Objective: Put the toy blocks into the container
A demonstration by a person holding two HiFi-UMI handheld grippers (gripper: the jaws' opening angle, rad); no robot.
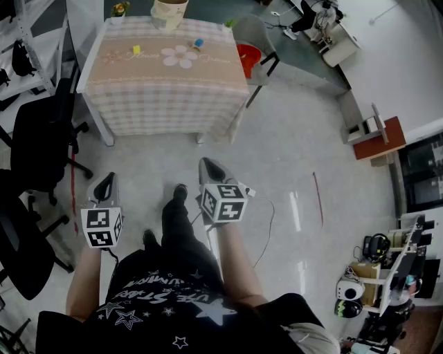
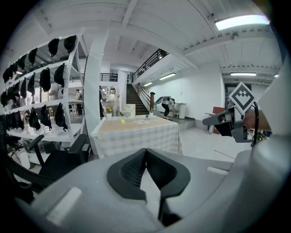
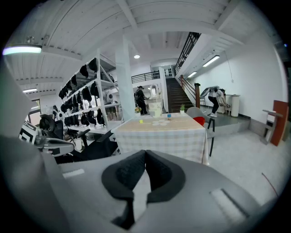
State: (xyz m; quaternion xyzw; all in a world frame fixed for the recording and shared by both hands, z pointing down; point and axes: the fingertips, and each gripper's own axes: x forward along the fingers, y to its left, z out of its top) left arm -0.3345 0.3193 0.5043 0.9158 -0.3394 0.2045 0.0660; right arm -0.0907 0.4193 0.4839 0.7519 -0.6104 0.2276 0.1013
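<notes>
Far ahead stands a table (image 1: 166,90) with a checked cloth. On it lie a yellow block (image 1: 136,49) and a blue block (image 1: 198,43), with a cream container (image 1: 169,12) at its far edge. My left gripper (image 1: 107,178) and right gripper (image 1: 207,164) hang over the floor, well short of the table, both shut and empty. The left gripper view shows its pads (image 2: 132,168) meeting, with the yellow block (image 2: 122,121) and blue block (image 2: 147,116) small in the distance. The right gripper view shows the same blocks (image 3: 141,121) (image 3: 169,115) and the container (image 3: 156,109).
Black office chairs (image 1: 41,138) stand to the left of the table. A chair with a red seat (image 1: 250,57) sits at its right corner. Shelving with black items (image 3: 91,104) lines the left side. A person's legs and feet (image 1: 176,214) are between the grippers.
</notes>
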